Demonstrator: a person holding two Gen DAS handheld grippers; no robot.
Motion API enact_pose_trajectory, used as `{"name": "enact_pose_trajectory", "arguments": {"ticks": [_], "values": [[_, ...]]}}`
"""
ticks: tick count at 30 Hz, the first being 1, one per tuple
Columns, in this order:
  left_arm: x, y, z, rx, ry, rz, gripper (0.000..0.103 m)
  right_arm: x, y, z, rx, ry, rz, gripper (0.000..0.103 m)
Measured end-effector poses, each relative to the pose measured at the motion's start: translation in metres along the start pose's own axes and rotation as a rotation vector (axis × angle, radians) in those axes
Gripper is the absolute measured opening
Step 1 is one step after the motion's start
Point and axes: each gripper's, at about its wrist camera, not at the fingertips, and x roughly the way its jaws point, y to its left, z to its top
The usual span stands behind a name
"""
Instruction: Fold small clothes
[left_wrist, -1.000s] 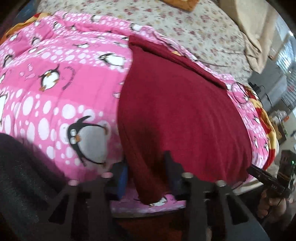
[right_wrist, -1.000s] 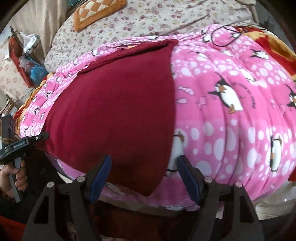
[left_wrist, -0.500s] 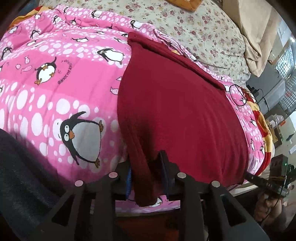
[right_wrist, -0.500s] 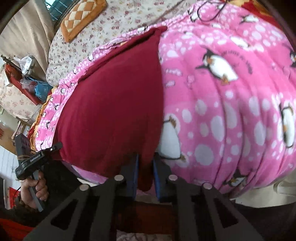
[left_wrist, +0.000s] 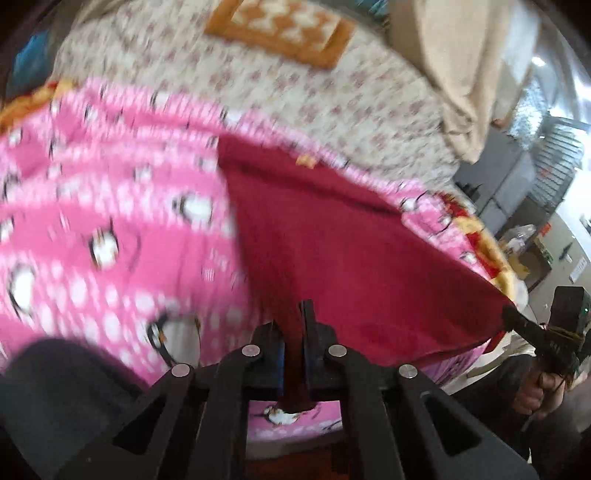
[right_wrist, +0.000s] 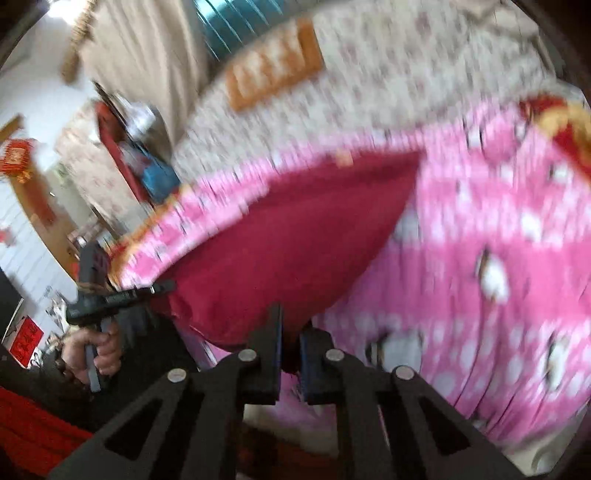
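Two claws hold the red cloth (left_wrist: 332, 266) | left claw (left_wrist: 293, 347) pinches lower-middle corner | right claw (right_wrist: 290, 347) too | far edge lies up-frame, I fold there.

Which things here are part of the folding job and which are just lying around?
Part of the job:
- dark red garment, near corners pinched
- left gripper, jaws shut on it
- right gripper, jaws shut on it

Just lying about:
- pink penguin blanket underneath
- floral bedsheet
- orange checked cushion
- beige curtain
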Motion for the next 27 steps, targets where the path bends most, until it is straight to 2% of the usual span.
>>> {"name": "enact_pose_trajectory", "arguments": {"ticks": [3, 7, 10, 15, 18, 21, 27], "values": [[-0.029, -0.007, 0.007, 0.023, -0.051, -0.041, 0.0, -0.029, 0.012, 0.01, -0.037, -0.084, 0.008, 0.006], [-0.063, -0.023, 0.002, 0.08, -0.092, -0.081, 0.0, -0.065, 0.038, 0.017, -0.108, -0.138, 0.044, 0.006], [-0.09, -0.033, -0.003, 0.096, -0.127, -0.131, 0.0, -0.091, 0.046, 0.02, -0.107, -0.182, 0.08, 0.006], [-0.123, -0.055, 0.005, 0.131, -0.235, -0.193, 0.0, -0.136, 0.056, 0.032, -0.123, -0.273, 0.126, 0.006], [-0.102, -0.051, 0.022, 0.078, -0.227, -0.147, 0.0, -0.129, 0.046, 0.041, -0.101, -0.282, 0.098, 0.006], [-0.055, -0.033, 0.046, -0.067, -0.124, -0.107, 0.0, -0.099, 0.021, 0.054, -0.011, -0.268, 0.072, 0.006], [0.001, -0.021, 0.096, -0.076, -0.121, -0.04, 0.0, -0.027, -0.008, 0.098, 0.068, -0.244, -0.008, 0.007]]}}
